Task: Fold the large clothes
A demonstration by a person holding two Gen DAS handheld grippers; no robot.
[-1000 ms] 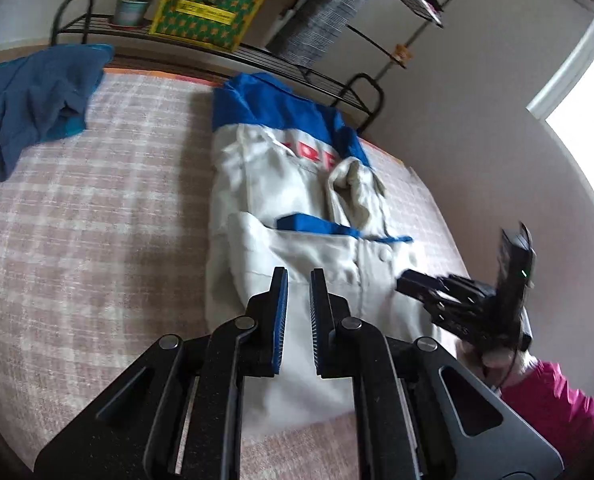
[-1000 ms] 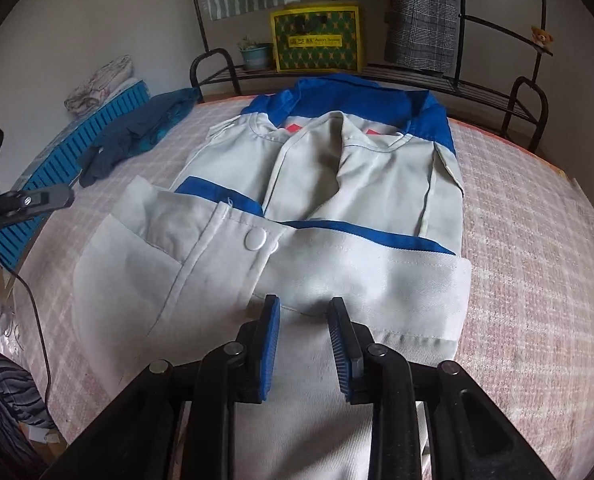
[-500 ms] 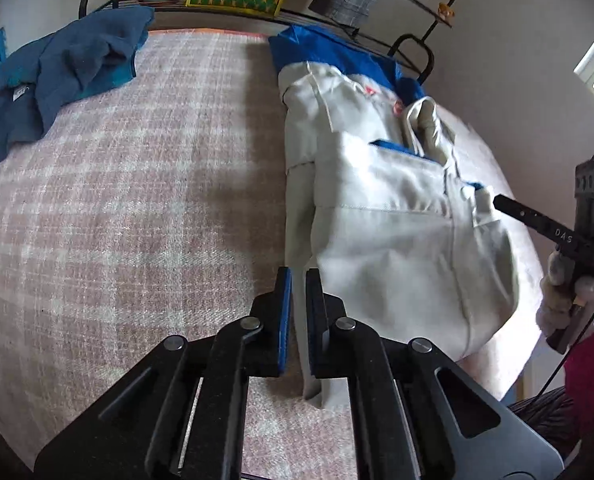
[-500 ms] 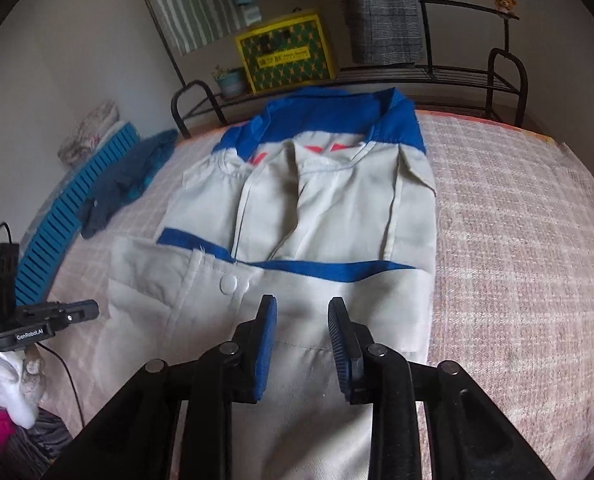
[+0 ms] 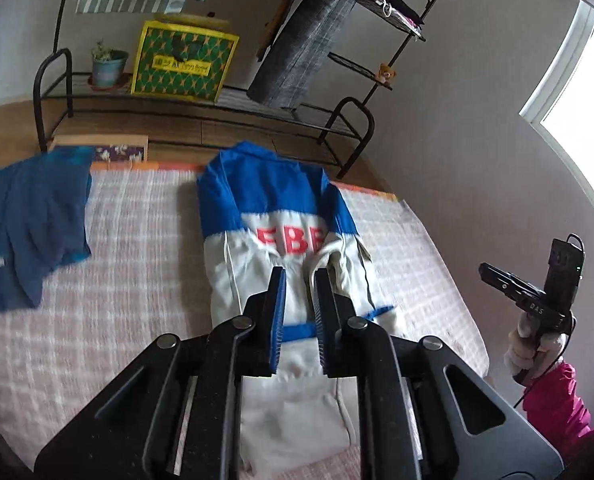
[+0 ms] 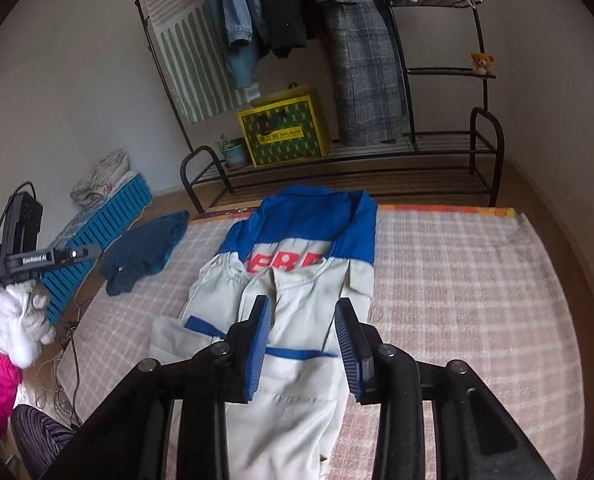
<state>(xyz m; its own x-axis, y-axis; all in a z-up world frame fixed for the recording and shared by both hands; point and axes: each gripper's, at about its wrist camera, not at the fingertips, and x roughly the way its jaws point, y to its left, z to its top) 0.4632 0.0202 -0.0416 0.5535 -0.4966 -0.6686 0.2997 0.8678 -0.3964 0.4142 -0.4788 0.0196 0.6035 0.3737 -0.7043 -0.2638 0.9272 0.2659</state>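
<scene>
A large white jacket with a blue yoke and red letters [image 5: 281,240] lies folded lengthwise on the pink checked bed cover [image 5: 137,280]. It also shows in the right wrist view [image 6: 297,312]. My left gripper [image 5: 299,312] hovers above the jacket's lower half, jaws slightly apart and empty. My right gripper [image 6: 303,340] is open and empty, raised above the jacket's near end. The right gripper also shows in the left wrist view [image 5: 529,300], off the bed's right edge. The left gripper shows in the right wrist view [image 6: 41,258], off the bed's left side.
A dark blue garment [image 5: 29,220] lies crumpled at the bed's far left, also seen in the right wrist view [image 6: 145,252]. A black metal rack [image 6: 337,168] with hanging clothes, a yellow-green box [image 6: 283,126] and a plant pot stands behind the bed.
Both grippers have lifted and pulled back from the jacket. The right gripper's jaws have opened wider. The left gripper has swung from the jacket's left edge to above its middle.
</scene>
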